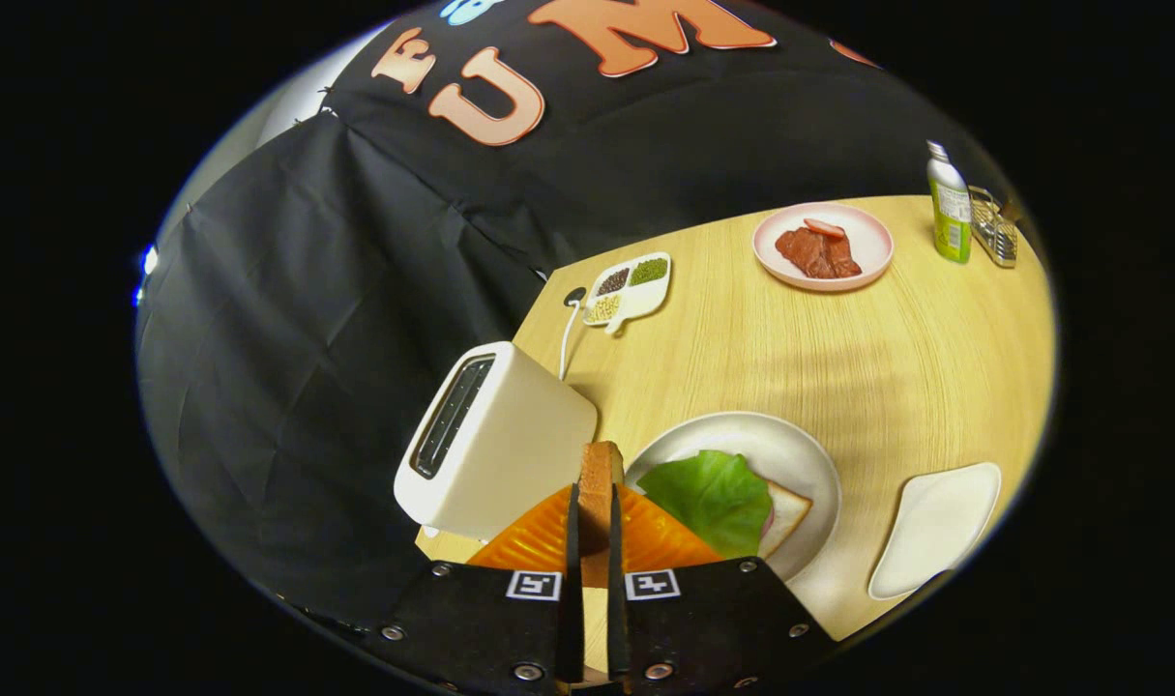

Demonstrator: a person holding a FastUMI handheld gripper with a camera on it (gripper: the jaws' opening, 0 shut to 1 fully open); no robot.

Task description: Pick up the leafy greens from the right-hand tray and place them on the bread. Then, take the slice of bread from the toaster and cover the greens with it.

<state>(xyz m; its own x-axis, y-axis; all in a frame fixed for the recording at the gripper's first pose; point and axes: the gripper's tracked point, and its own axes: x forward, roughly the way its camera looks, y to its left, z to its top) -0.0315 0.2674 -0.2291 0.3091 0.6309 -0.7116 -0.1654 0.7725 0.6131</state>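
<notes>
The gripper (594,512) clamped the bread slice (599,483) edge-on; it needed laying flat, squarely over the greens (713,495).

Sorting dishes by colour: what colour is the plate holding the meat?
Pink plate, seen in the gripper view; gripper grips a bread slice.

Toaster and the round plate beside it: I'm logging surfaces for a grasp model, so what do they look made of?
The toaster looks like matte off-white plastic or painted metal: smooth, dull, no sharp glints. The round plate looks like glazed ceramic, possibly melamine: white with a soft sheen. The gripper is shut on the bread slice.
</notes>
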